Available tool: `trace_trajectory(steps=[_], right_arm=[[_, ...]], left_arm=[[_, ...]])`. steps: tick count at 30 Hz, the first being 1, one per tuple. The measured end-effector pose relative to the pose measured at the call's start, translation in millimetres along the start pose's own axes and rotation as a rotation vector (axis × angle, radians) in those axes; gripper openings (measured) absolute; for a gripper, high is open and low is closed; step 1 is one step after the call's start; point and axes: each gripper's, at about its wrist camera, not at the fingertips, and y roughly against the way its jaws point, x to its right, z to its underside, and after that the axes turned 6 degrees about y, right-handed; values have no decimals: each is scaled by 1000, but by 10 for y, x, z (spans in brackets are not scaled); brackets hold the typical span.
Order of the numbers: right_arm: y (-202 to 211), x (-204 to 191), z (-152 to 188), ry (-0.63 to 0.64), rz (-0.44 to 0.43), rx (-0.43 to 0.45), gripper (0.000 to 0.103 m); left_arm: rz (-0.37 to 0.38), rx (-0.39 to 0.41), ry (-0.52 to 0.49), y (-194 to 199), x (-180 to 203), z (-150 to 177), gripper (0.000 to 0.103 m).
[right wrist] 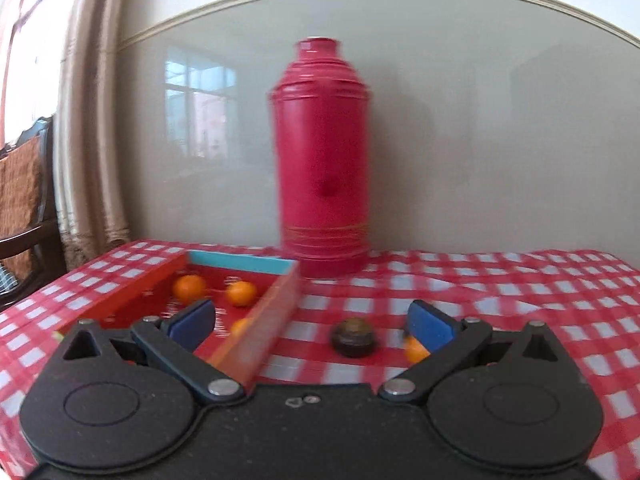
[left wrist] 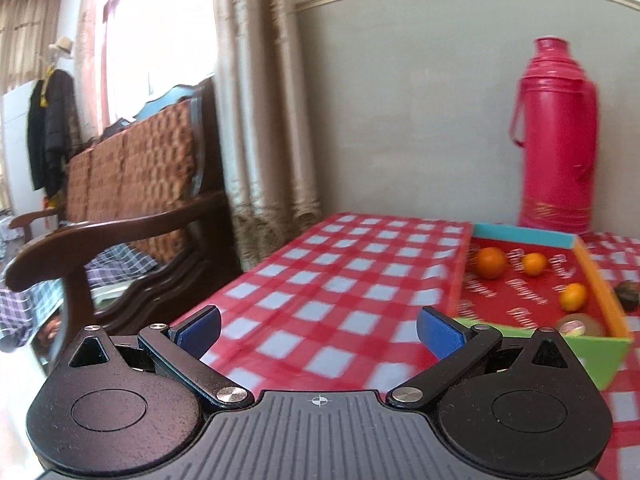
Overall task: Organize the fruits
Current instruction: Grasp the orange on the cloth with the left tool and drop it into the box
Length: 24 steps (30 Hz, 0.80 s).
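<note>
We hold both grippers, left (left wrist: 318, 330) and right (right wrist: 312, 326), jaws apart, empty. Three oranges (left wrist: 491, 263) lie in the tray (left wrist: 600, 280); a dark fruit (right wrist: 353, 337) sits at its 3 o'clock.

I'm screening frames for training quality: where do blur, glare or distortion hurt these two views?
Left wrist: window blown out white, tray and tablecloth smeared. Right wrist: thermos and dark fruit motion-blurred, window reflected on the wall. Both: fisheye bends the wall trim.
</note>
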Motion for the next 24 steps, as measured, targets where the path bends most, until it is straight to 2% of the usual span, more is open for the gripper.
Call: trace_trajectory(steps=[9,24], right_arm=[[201,643,48,-54,103,-11,97],[292,1209,243,-74,205,-43,97]], left_arm=[[118,10,-36,125,688,18,103],[249,35,-80,268,1431,67,103]])
